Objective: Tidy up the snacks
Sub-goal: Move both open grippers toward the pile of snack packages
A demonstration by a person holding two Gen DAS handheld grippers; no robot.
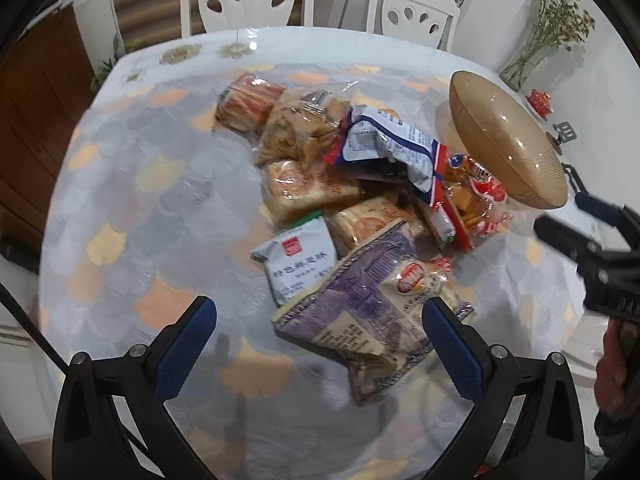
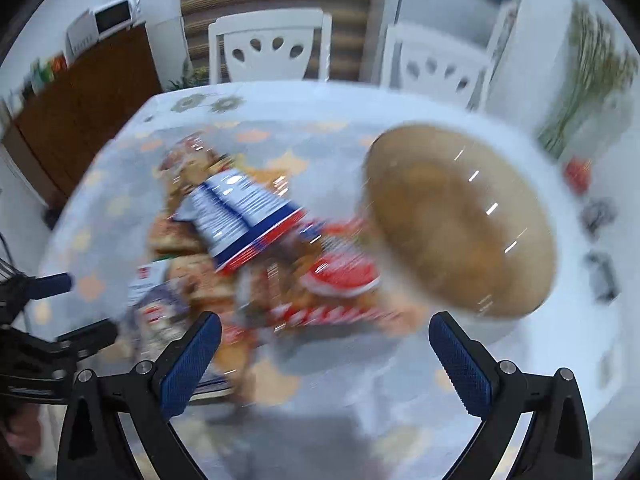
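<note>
A heap of snack packets lies on the patterned table. Nearest my left gripper is a purple and cream packet, then a white packet, bread packs, a blue and white bag and a red cracker bag. A tan ribbed bowl stands tilted at the right. My left gripper is open and empty above the purple packet. My right gripper is open and empty, near the red cracker bag and the bowl. The right wrist view is blurred.
Two white chairs stand behind the table. A glass vase with dried flowers and a small red object sit at the far right. A brown cabinet with a microwave is at the left.
</note>
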